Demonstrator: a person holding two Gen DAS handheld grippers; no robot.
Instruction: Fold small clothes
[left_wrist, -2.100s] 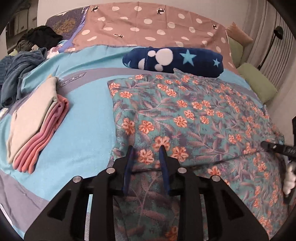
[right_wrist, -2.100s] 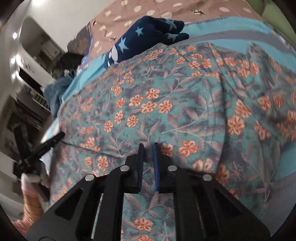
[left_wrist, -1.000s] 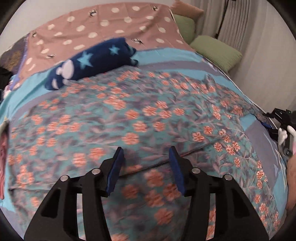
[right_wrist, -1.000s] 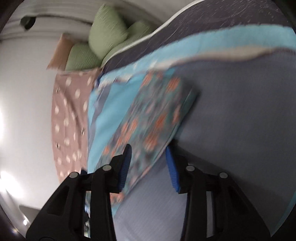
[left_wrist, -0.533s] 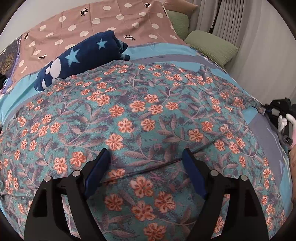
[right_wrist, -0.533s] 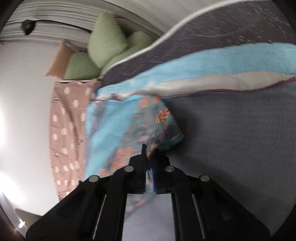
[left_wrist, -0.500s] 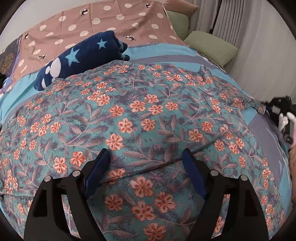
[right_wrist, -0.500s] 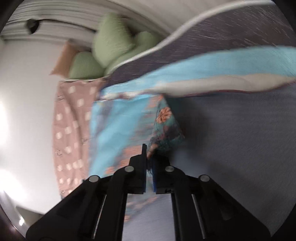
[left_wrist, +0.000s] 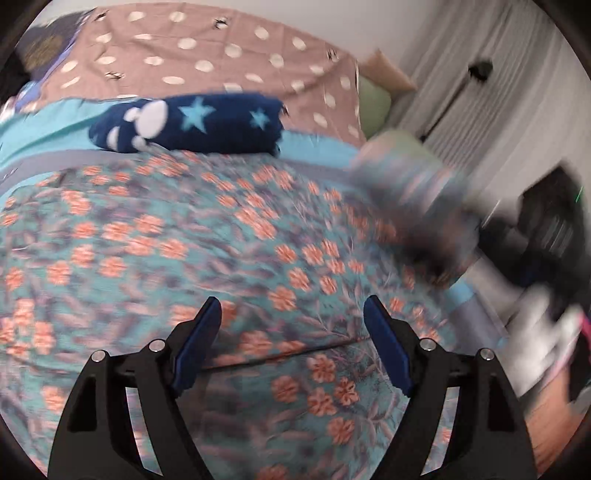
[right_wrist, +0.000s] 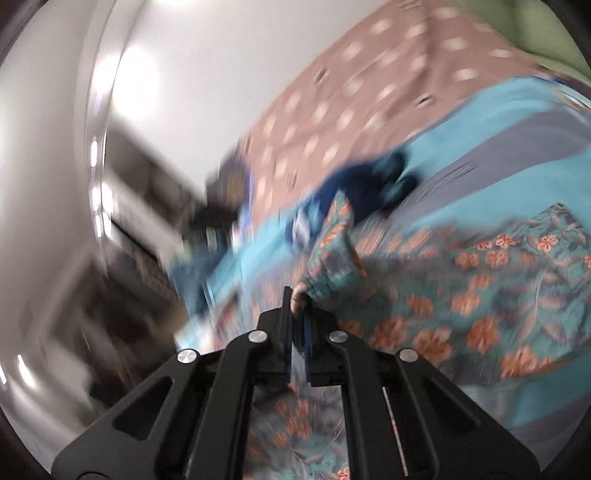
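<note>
Right gripper: jaws pressed together, pinching a corner of the floral cloth; the pinched corner stands lifted at about 12 o'clock from the jaws, the rest trailing away toward 3 o'clock.
Left gripper: jaws spread wide, holding nothing, low over the cloth's near part at 6 o'clock in its view.
Floral cloth: spread over the bed, covering most of the left view; a fold edge runs across between the spread jaws. One corner rises blurred at 2 o'clock.
Risk, slip: only a small bit of corner seems caught in the right jaws; a fast pull could likely tug it free, and the fold would collapse.
Risk, skew: with the left jaws idle, the near edge is unpinned, so the whole cloth may drag along and the layers land crooked.
Risk, snag: the navy star blanket lies touching the cloth's far edge at 11 o'clock; a carried corner could brush or cover it.
Risk, view: both views are motion-blurred, so edge alignment is hard to judge.
Containers: none visible; nothing holds anything here.
</note>
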